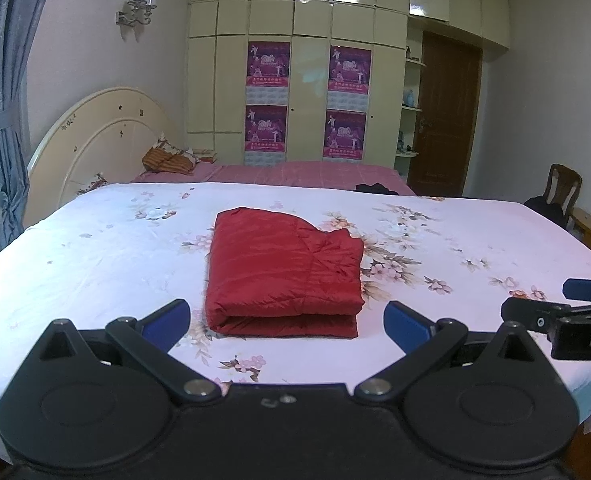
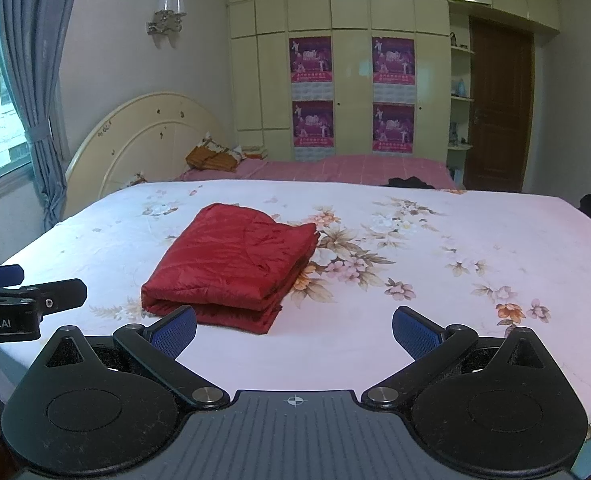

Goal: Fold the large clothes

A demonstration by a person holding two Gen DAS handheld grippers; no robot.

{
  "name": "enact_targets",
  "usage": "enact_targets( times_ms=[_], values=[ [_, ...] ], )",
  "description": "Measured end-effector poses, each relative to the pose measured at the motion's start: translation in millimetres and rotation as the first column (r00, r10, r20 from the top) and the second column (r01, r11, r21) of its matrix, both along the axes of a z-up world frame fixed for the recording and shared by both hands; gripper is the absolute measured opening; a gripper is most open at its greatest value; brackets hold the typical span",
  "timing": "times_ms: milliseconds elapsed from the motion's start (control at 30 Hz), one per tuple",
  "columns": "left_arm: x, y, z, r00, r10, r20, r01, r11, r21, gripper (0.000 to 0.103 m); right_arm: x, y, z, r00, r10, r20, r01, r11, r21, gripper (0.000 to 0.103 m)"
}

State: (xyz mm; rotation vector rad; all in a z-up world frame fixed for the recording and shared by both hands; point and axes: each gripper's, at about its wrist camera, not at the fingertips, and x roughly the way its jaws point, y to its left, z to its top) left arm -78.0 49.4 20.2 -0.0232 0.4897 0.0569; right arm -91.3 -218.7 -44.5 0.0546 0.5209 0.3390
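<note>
Both sets of fingers, left gripper point(image 1: 287, 324) and right gripper point(image 2: 294, 330), are spread wide and holding nothing. Just past them the red jacket point(image 1: 283, 272) sits in a neat folded stack on the flowery bed point(image 1: 95, 264), so folding looks basically done.

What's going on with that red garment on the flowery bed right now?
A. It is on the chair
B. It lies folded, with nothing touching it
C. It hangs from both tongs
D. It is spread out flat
B: the red garment rests in a folded stack on the floral bedsheet, and both the left tongs and right tongs are open, holding nothing.
</note>
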Motion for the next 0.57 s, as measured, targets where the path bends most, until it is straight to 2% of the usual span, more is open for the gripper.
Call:
enact_targets(
  times_ms=[267,567],
  values=[
    [-0.1,2.1,0.8,1.000,-0.007,0.003,0.007,1.000,0.012,0.103,0.4,1.3,0.7,1.000,0.001,0.003,-0.001,1.000,0.000,0.103],
    [1.0,7.2,1.1,1.000,-0.012,-0.018,0.012,1.000,-0.012,0.103,4.2,8.6,0.3,1.000,0.012,0.002,-0.012,1.000,-0.003,0.103]
  ],
)
